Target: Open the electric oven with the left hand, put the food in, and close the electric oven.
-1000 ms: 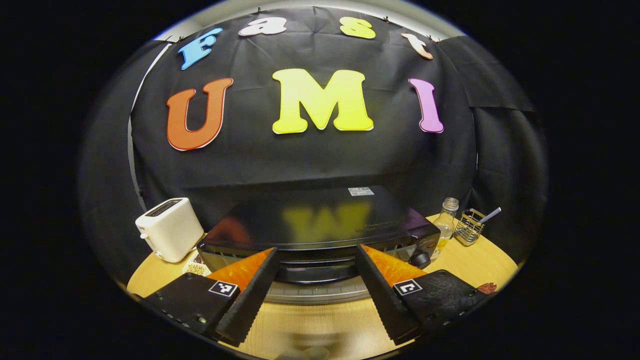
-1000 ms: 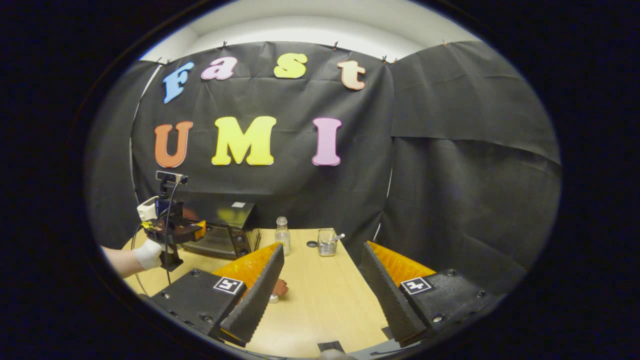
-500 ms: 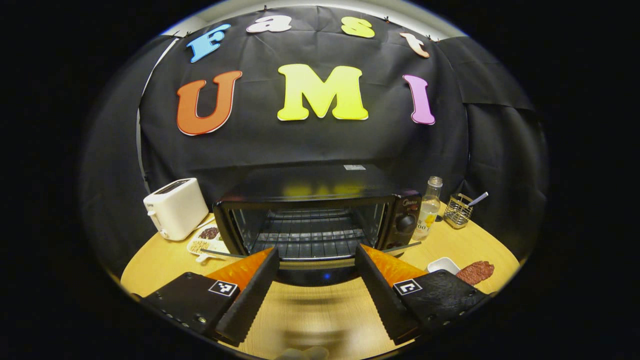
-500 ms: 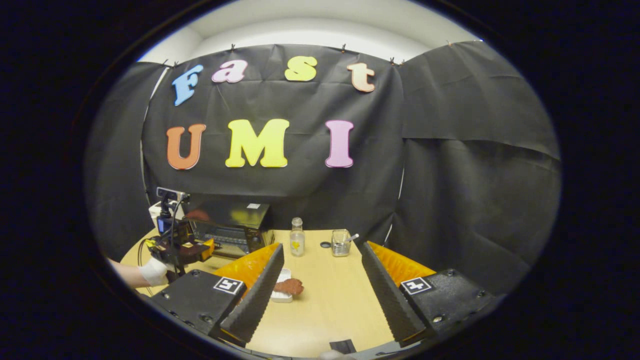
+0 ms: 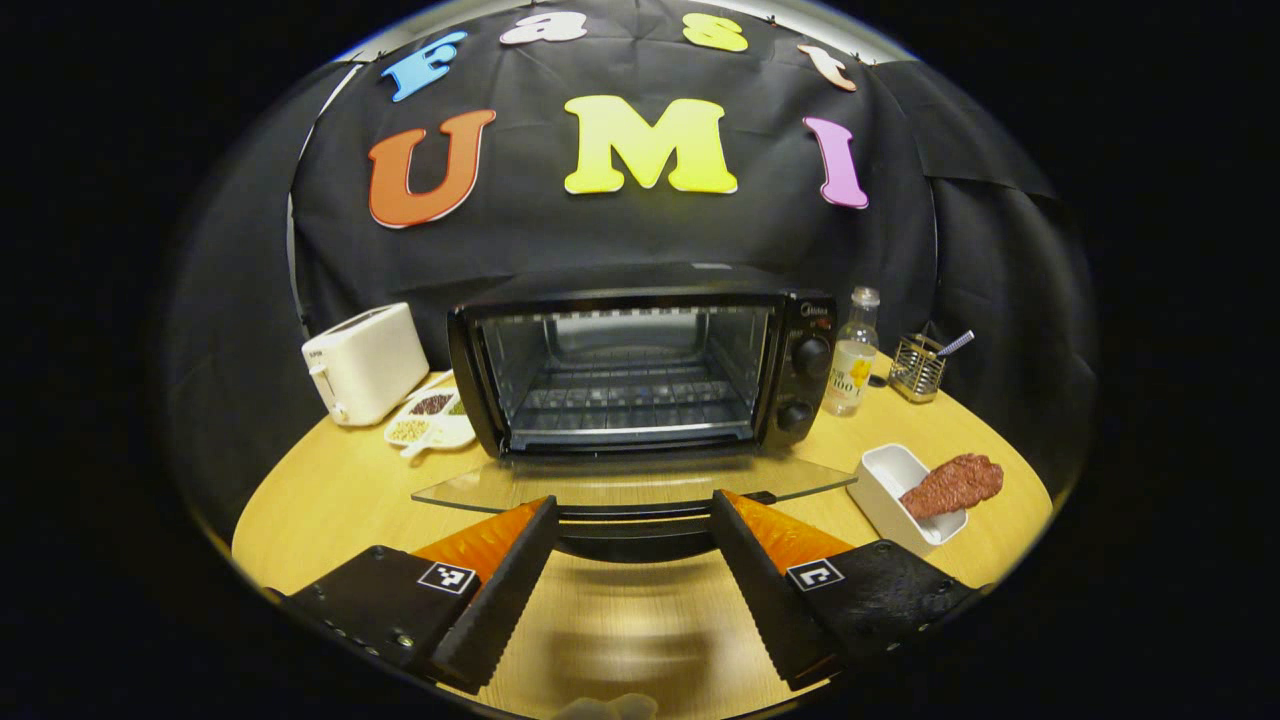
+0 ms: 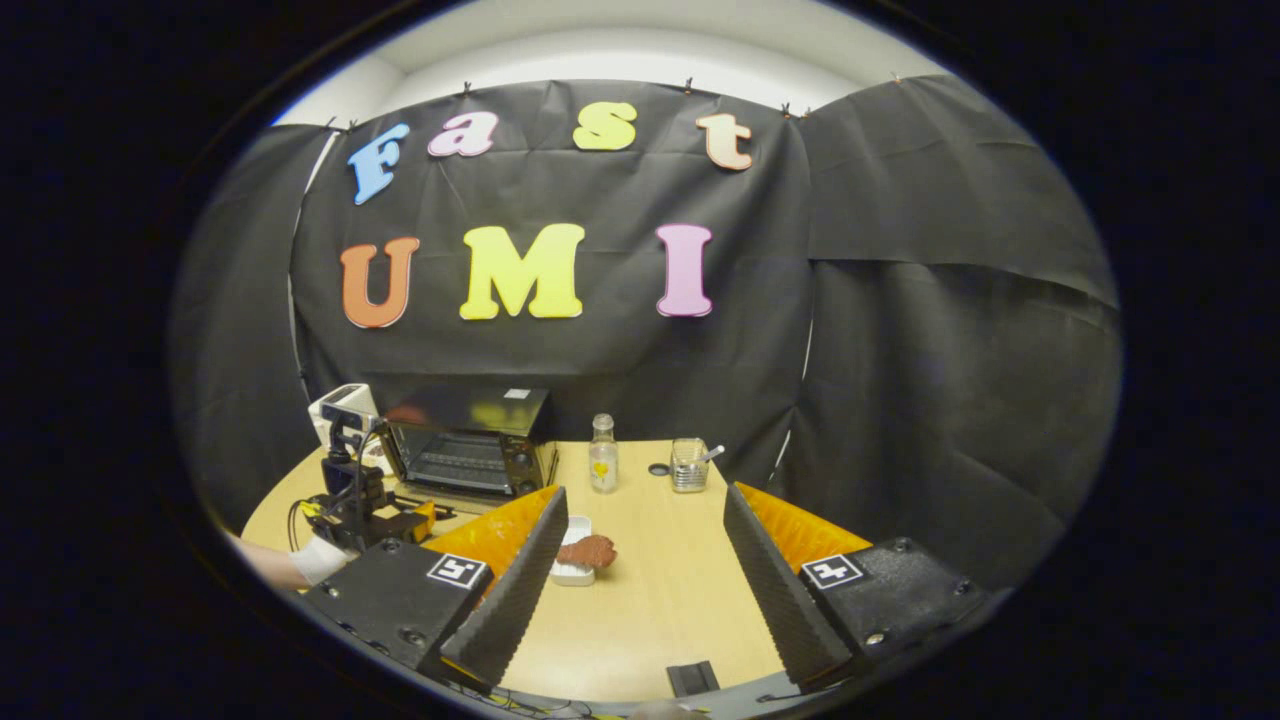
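Tabletop (image 5: pixel 330 500); left gripper (image 5: pixel 630 590) wide, empty.

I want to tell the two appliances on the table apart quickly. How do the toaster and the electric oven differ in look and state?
The toaster is white and the smaller of the two; the electric oven is black and larger. The toaster has slots in its top, while the oven opens at the front, with its glass door folded down flat and its wire rack bare. The oven has two knobs on its right side. Both stand upright on the wooden table against the booth's wall.
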Available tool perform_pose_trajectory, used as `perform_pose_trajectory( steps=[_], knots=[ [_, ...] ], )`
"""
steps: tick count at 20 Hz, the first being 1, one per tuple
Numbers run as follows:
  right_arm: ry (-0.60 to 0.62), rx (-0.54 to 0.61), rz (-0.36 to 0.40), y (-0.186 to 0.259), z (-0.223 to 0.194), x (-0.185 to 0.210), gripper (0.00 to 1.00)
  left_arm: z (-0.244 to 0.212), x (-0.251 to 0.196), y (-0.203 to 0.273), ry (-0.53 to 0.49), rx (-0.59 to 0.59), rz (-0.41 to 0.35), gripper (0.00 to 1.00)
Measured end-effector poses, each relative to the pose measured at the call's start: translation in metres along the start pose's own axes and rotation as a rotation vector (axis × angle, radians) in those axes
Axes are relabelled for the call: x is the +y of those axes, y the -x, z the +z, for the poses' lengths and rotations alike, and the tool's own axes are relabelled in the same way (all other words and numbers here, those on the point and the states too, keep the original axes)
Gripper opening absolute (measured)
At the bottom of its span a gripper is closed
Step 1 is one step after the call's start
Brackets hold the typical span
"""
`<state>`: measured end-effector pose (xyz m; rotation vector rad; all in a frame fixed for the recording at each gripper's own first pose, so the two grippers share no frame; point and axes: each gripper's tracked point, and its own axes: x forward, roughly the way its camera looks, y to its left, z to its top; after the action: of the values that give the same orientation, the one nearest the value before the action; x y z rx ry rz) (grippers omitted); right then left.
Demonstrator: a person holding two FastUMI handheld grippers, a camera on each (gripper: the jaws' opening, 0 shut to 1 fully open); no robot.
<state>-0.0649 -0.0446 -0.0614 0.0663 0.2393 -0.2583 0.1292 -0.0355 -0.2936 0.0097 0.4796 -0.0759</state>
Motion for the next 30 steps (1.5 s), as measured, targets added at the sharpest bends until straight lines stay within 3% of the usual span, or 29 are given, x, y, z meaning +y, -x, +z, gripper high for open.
perform_pose_trajectory(
  steps=[8,9,10,11,12,16,19,23,30],
  knots=[
    [-0.006,0.034,-0.036,-0.001,-0.016,-0.020,0.97,-0.047,-0.002,-0.008,0.009,0.119,0.003,0.98],
    [-0.007,0.039,-0.038,-0.002,-0.016,-0.022,1.00,-0.051,-0.002,-0.010,0.011,0.137,-0.001,0.89],
    [-0.009,0.042,-0.042,-0.003,-0.018,-0.024,1.00,-0.053,-0.004,-0.011,0.012,0.146,-0.003,0.97],
    [-0.010,0.045,-0.045,-0.004,-0.019,-0.026,0.99,-0.055,-0.005,-0.012,0.007,0.155,-0.004,0.89],
    [-0.011,0.047,-0.048,-0.006,-0.021,-0.029,0.97,-0.056,-0.006,-0.012,0.001,0.158,-0.005,0.96],
    [-0.018,0.054,-0.043,-0.012,-0.026,-0.034,0.99,-0.061,-0.006,-0.012,-0.005,0.172,-0.005,0.96],
    [-0.022,0.058,-0.027,-0.022,-0.031,-0.039,1.00,-0.047,0.000,-0.007,-0.016,0.120,0.012,0.96],
    [-0.032,0.098,0.044,-0.059,-0.050,-0.041,0.99,-0.014,0.009,0.024,-0.006,0.034,0.024,0.97],
    [-0.078,0.287,0.307,-0.164,-0.123,-0.007,0.99,0.052,0.011,0.122,0.024,-0.095,0.075,0.97]
  ],
)
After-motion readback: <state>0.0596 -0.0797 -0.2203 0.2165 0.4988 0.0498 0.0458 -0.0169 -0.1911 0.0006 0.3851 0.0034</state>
